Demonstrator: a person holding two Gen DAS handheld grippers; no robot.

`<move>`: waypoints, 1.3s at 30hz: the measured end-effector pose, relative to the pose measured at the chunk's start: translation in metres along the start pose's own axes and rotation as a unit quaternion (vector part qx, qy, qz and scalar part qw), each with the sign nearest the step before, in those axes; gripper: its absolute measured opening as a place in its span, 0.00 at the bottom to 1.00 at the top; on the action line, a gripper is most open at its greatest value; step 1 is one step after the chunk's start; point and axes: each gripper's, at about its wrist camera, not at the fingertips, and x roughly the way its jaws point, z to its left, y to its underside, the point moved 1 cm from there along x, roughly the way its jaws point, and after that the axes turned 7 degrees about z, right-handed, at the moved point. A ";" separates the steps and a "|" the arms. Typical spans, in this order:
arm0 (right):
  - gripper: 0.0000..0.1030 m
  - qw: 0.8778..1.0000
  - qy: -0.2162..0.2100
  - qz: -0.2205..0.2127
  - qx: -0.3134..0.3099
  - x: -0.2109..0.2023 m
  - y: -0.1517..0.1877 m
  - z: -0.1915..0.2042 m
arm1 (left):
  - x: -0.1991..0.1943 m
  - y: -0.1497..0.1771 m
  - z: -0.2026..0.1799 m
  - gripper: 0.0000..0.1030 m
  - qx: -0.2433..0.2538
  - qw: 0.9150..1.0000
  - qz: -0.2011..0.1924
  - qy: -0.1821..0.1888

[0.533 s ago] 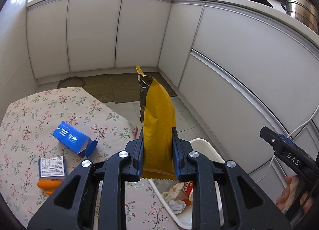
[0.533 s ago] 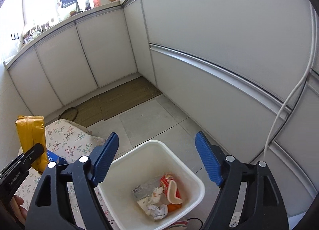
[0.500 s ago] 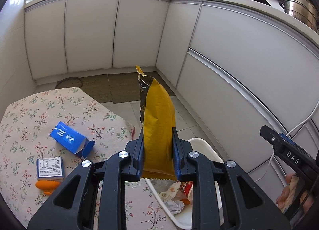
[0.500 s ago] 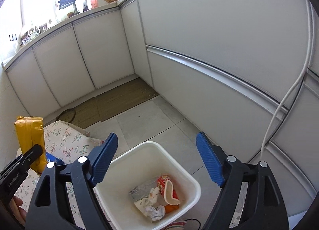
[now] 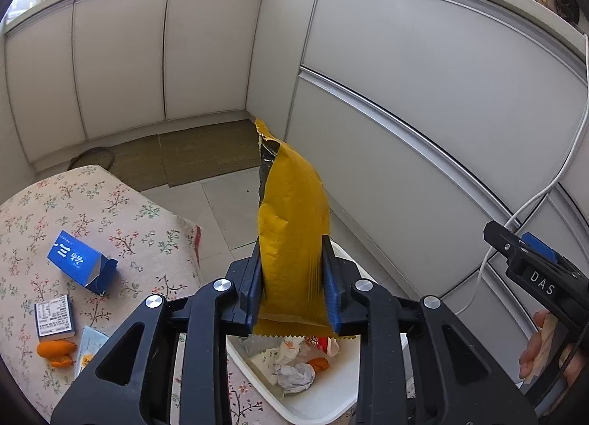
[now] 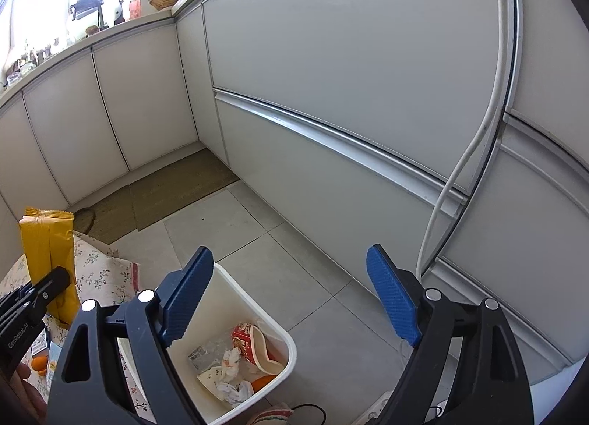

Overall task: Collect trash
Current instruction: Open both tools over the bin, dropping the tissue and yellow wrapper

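My left gripper (image 5: 292,277) is shut on a tall yellow snack bag (image 5: 292,226), held upright above the near edge of a white trash bin (image 5: 331,403). The bag also shows at the left of the right wrist view (image 6: 48,252). The bin (image 6: 257,300) holds crumpled paper, a red wrapper and orange peel. My right gripper (image 6: 291,296) is open and empty, above the bin's far side. It shows at the right edge of the left wrist view (image 5: 533,270).
A floral-cloth table (image 5: 92,211) left of the bin carries a blue carton (image 5: 79,261), a small labelled box (image 5: 54,316), orange peel (image 5: 55,349) and a flat packet (image 5: 86,349). White kitchen cabinets (image 5: 405,94) run close on the right. A white cable (image 6: 464,167) hangs there.
My left gripper has carried the yellow bag further right, off the table and over the bin. My right gripper has shifted slightly right and stayed open.
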 end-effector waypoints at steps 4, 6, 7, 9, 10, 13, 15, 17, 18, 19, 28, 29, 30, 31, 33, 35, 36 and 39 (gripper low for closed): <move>0.81 1.000 0.002 0.000 -0.003 -0.001 0.002 -0.001 | 0.012 0.002 -0.008 0.40 0.004 1.000 0.024 0.014; 0.81 1.000 0.002 -0.003 -0.004 -0.002 0.002 0.001 | 0.013 0.004 -0.009 0.46 0.002 1.000 0.025 0.015; 0.81 1.000 0.002 -0.003 -0.005 -0.003 0.001 0.002 | 0.014 0.004 -0.009 0.50 0.002 1.000 0.025 0.012; 0.81 1.000 0.002 -0.003 -0.007 -0.003 0.002 0.003 | 0.013 0.003 -0.008 0.56 -0.001 1.000 0.024 0.010; 0.81 1.000 0.001 -0.002 -0.008 -0.002 0.002 0.004 | 0.013 0.003 -0.007 0.61 -0.004 1.000 0.023 0.008; 0.81 1.000 -0.001 -0.003 -0.016 -0.004 0.003 0.009 | 0.010 0.002 -0.004 0.68 -0.009 1.000 0.018 0.001; 0.81 1.000 -0.003 -0.005 -0.022 -0.005 0.004 0.014 | 0.009 0.002 -0.004 0.72 -0.010 1.000 0.017 -0.003; 0.81 1.000 -0.004 -0.005 -0.027 -0.006 0.005 0.018 | 0.007 0.003 -0.002 0.76 -0.013 1.000 0.015 -0.009; 0.81 1.000 -0.005 -0.005 -0.029 -0.006 0.005 0.019 | 0.006 0.003 -0.001 0.78 -0.015 1.000 0.014 -0.011; 0.81 0.999 -0.005 -0.005 -0.031 -0.007 0.006 0.022 | 0.005 0.003 0.001 0.80 -0.018 1.000 0.013 -0.014; 0.89 0.998 -0.008 -0.013 -0.060 -0.013 0.011 0.048 | -0.003 0.008 0.024 0.87 -0.048 0.998 0.013 -0.039; 0.90 0.998 -0.007 -0.014 -0.062 -0.014 0.011 0.051 | -0.005 0.009 0.028 0.87 -0.053 0.998 0.013 -0.043; 0.91 0.998 -0.006 -0.016 -0.064 -0.015 0.011 0.054 | -0.007 0.010 0.032 0.87 -0.058 0.997 0.013 -0.047; 0.93 0.998 -0.007 -0.018 -0.067 -0.016 0.012 0.057 | -0.008 0.010 0.036 0.88 -0.062 0.997 0.013 -0.049; 0.93 0.997 -0.009 -0.020 -0.072 -0.018 0.013 0.065 | -0.013 0.012 0.046 0.88 -0.072 0.996 0.012 -0.053; 0.93 0.996 -0.013 -0.020 -0.083 -0.018 0.015 0.075 | -0.017 0.014 0.054 0.89 -0.081 0.995 0.011 -0.058; 0.93 0.996 -0.013 -0.019 -0.088 -0.018 0.016 0.080 | -0.020 0.015 0.058 0.89 -0.086 0.994 0.011 -0.061; 0.93 0.994 -0.021 -0.017 -0.102 -0.020 0.018 0.097 | -0.028 0.017 0.071 0.90 -0.095 0.993 0.008 -0.070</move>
